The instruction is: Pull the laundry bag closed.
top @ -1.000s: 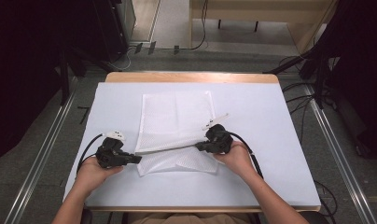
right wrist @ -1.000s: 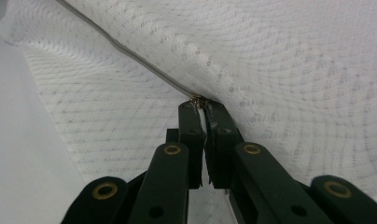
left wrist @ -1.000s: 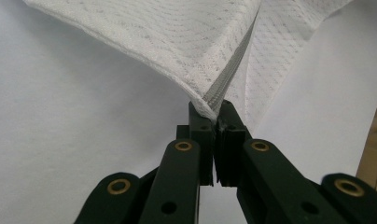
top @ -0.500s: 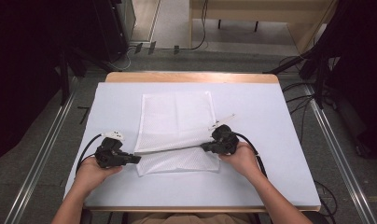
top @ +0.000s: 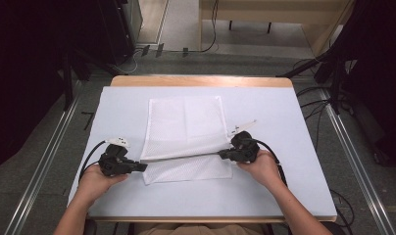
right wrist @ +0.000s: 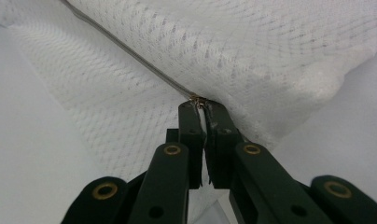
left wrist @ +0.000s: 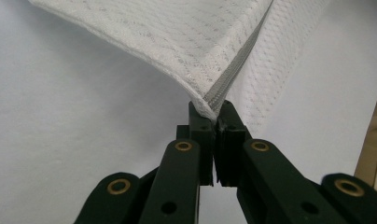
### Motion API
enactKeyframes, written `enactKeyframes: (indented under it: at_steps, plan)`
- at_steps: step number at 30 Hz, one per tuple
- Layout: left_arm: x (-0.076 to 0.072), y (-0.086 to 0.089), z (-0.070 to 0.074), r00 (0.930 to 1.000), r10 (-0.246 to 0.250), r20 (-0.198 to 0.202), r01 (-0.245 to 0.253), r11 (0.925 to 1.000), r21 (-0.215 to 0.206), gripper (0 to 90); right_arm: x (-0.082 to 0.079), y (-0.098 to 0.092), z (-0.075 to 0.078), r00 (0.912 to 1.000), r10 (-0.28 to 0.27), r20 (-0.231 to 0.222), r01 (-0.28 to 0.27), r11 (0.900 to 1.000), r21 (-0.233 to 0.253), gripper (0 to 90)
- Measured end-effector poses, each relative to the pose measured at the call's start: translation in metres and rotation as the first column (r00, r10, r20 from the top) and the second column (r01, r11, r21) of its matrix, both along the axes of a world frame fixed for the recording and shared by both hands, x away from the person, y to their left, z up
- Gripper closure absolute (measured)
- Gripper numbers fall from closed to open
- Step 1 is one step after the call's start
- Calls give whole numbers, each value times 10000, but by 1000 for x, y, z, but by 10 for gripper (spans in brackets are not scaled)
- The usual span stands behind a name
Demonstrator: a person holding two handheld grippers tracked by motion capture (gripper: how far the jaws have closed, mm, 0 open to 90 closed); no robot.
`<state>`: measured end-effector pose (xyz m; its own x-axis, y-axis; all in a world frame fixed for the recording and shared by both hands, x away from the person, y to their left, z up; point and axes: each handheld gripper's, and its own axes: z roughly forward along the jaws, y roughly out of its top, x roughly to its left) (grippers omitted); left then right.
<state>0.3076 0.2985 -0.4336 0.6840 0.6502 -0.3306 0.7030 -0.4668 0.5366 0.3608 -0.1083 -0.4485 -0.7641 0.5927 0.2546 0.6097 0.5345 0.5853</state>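
Left gripper view is showing the left gripper point(left wrist: 213, 122) pinching one end of a grey zipper point(left wrist: 237, 65) on a white mesh bag point(left wrist: 168, 42), its jaws squeezed tight on it. Right gripper view is showing the right gripper point(right wrist: 201, 112) biting the other end of the zipper point(right wrist: 130, 55), jaws pressed together on it. High view is showing the bag point(top: 185, 128) lying in the middle of the white tabletop point(top: 294, 127), with the zipper line point(top: 186, 157) stretching between both grippers near the front edge. A hand point(top: 94, 182) is holding the left gripper near the front left corner.
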Motion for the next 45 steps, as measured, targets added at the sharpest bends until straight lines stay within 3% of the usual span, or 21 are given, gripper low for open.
enactKeyframes:
  at_steps: [11, 18, 23, 29, 34, 37, 41, 45]
  plan:
    - [0, -2, 0, 9999, -89, -73, 89, 10000, 19, 886, -4, -10, 2, 9999, 124, -40, -124, 9998, 126, 882]
    - [0, -1, -1, 9999, -106, -113, 107, 9999, 68, 885, -7, -8, 2, 9997, 191, 127, -188, 9996, -203, 882]
    - [1, 1, 0, 10000, -16, -79, 14, 9999, -159, 872, -10, -10, 5, 9997, 184, 132, -184, 9998, 37, 877]
    - [0, 1, -1, 10000, 33, -37, -34, 9999, -139, 830, -10, -9, 5, 9993, 289, 218, -292, 9995, 124, 869]
    - [2, 2, -2, 9998, 118, -165, -121, 9998, -173, 727, -11, -9, 7, 9994, 237, 265, -246, 9992, 325, 798]
    - [1, 3, 0, 9998, 215, -48, -216, 9995, -231, 680, -11, -11, 8, 9992, 159, 360, -174, 9990, 416, 765]
    - [1, 4, 2, 9989, 420, 224, -414, 9987, -291, 607, -11, -15, 11, 9987, -35, 508, 5, 9982, 593, 676]
    - [1, 9, 6, 9933, 966, 627, -930, 9939, -586, 522, -11, -23, 15, 9935, -363, 1081, 286, 9970, 721, 535]
